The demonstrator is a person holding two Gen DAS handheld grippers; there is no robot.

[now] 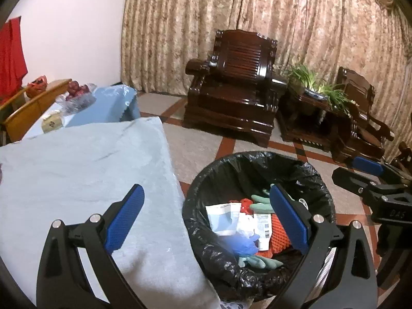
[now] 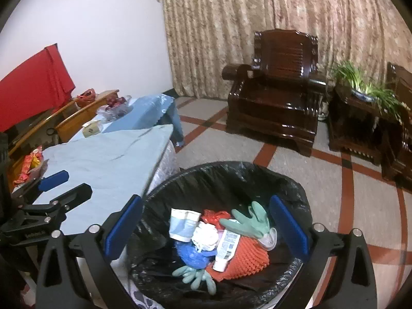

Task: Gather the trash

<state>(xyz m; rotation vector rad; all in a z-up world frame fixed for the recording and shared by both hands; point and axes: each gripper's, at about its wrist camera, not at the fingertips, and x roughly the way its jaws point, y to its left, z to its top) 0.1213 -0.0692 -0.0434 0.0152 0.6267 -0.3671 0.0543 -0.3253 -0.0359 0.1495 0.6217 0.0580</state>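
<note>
Bin (image 2: 296,180) w/ black liner sitting lower centre, rubbish already inside; left gripper (image 1: 206,219) & right gripper (image 2: 206,225) both gaping, carrying nothing. Judgement: keep clearing rim before swinging tablewards.

Bin (image 2: 288,180) right of table (image 2: 108,159), gloves (image 2: 252,221) in bin (among wrappers), armchair (image 2: 278,97) behind

bin liner (image 2: 231,180): black
gloves (image 2: 253,222): pale green
net (image 2: 244,257): orange, ribbed
table cloth (image 1: 77,170): light blue
curtain (image 1: 257,13): beige, floral
armchair (image 1: 237,87): dark brown
floor (image 2: 296,170): grey, red stripes
</note>
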